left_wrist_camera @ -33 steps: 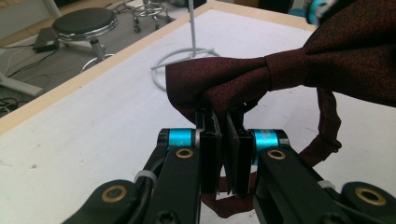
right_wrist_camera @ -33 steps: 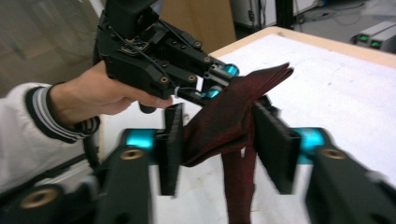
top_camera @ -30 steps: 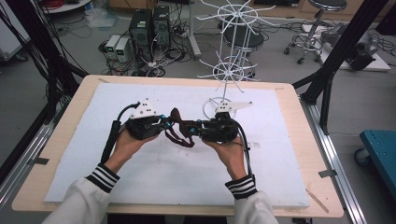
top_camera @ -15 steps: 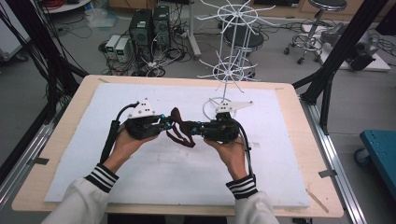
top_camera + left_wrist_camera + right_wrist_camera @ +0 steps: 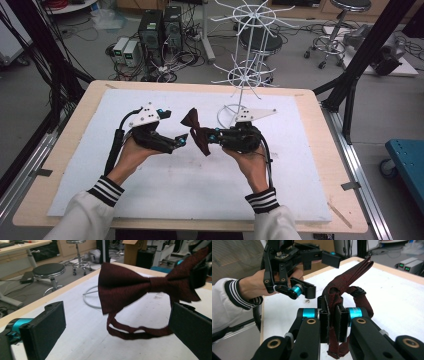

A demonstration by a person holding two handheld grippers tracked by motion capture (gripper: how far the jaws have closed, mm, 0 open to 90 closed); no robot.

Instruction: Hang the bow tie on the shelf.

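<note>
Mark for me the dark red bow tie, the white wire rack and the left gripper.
dark red fabric bow tie (image 5: 130, 287), left gripper view, on its left wing.
white wire rack (image 5: 240, 75), high view, on the lower spoke wheel.
left gripper (image 5: 177, 142), high view, between its open jaws.

— Any writing you can read from where you are?

— None. My jaws carry no lettering, and the table's white mat (image 5: 200, 190) is blank.

— The boxes on the floor beyond the table's far edge?

— Two pale units (image 5: 126, 51) show green displays, but the digits are too small and blurred for me to read.
</note>
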